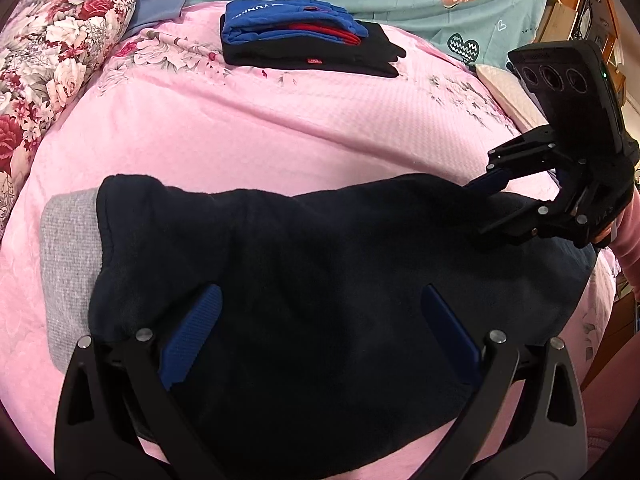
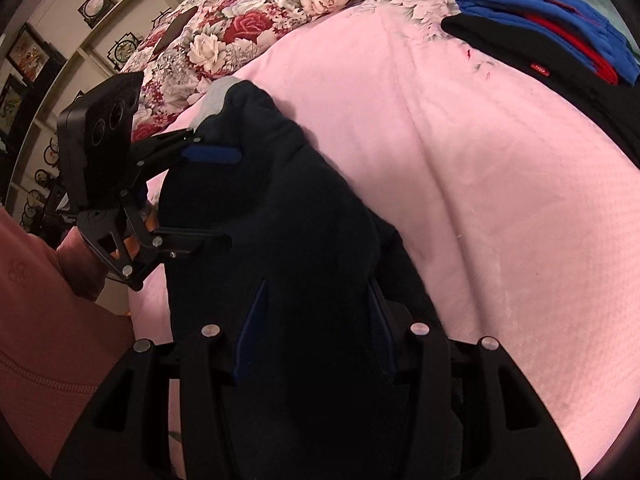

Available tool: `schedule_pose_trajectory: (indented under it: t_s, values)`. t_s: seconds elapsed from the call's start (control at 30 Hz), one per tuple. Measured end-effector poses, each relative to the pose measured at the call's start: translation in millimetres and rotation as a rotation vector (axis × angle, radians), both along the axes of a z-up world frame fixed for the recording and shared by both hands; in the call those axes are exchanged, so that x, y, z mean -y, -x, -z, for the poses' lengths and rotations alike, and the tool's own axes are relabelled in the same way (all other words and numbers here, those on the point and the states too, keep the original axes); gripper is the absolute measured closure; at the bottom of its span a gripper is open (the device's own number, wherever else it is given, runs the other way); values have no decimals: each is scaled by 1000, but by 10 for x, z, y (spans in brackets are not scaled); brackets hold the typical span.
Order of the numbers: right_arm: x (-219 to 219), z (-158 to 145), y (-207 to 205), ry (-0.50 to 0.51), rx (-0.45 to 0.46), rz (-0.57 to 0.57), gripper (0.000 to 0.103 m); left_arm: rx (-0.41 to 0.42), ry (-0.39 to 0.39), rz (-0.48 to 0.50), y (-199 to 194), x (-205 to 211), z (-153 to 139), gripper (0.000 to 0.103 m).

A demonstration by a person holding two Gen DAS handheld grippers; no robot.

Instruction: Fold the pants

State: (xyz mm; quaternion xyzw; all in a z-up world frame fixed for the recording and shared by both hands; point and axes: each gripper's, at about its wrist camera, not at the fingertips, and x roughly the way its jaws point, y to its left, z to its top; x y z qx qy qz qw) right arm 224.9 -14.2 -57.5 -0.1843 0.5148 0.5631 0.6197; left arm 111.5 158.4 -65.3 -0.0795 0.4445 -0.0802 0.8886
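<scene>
The left gripper (image 1: 320,344) hangs over the near edge of the dark pants (image 1: 304,264), its 2 blue-padded fingers (image 1: 192,336) spread wide apart with the cloth lying under and between them; the pads do not press together on it. Seen from the right wrist, this same gripper (image 2: 208,196) has 1 blue pad lying on top of the fabric and the other finger lower at the cloth's side, so whether it pinches a layer cannot be told.

The right gripper (image 2: 316,328) has its 2 fingers set about halfway apart with a thick bunch of the pants filling the gap between them; the blue pads sit against the cloth on both sides, so it is clamped on the pants. From the left wrist, it (image 1: 508,196) meets the pants at their far right end.

The pants lie folded in a dark bundle on the pink bedspread (image 1: 280,120), with a grey waistband (image 1: 68,256) showing at their left end. Beyond the pants, well apart, sits a stack of folded clothes (image 1: 304,36), blue on black. Left of the pants lies a floral pillow (image 1: 60,48). A pink sleeve (image 2: 44,320) shows beside the left gripper.
</scene>
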Motion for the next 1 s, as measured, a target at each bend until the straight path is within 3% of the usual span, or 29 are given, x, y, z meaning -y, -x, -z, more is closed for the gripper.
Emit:
schedule_pose_trajectory:
  t_s: [0.13,0.27,0.37,0.57,0.63,0.73,0.8,1.0]
  values:
    - [0,82,-106,12,-16,39,53,-2,-13,2,-5,10,0,2]
    - [-16,178,-140,17,-162,-17,50,-3,-16,4,-1,18,3,2]
    - [-37,147,-147,-40,-217,-70,47,-5,-16,6,-4,21,7,2]
    - [-228,338,-325,-179,-305,-18,46,-11,-29,10,-15,38,13,2]
    - [-183,286,-454,-243,-233,59,57,-12,-33,9,-17,44,13,2]
    - [-113,375,-505,-261,-222,107,70,-18,-37,11,-27,51,16,2]
    - [-126,343,-481,-256,-182,106,72,-17,-40,11,-25,53,11,2]
    - [-98,420,-638,-252,-256,135,83,-18,-56,13,-25,70,10,2]
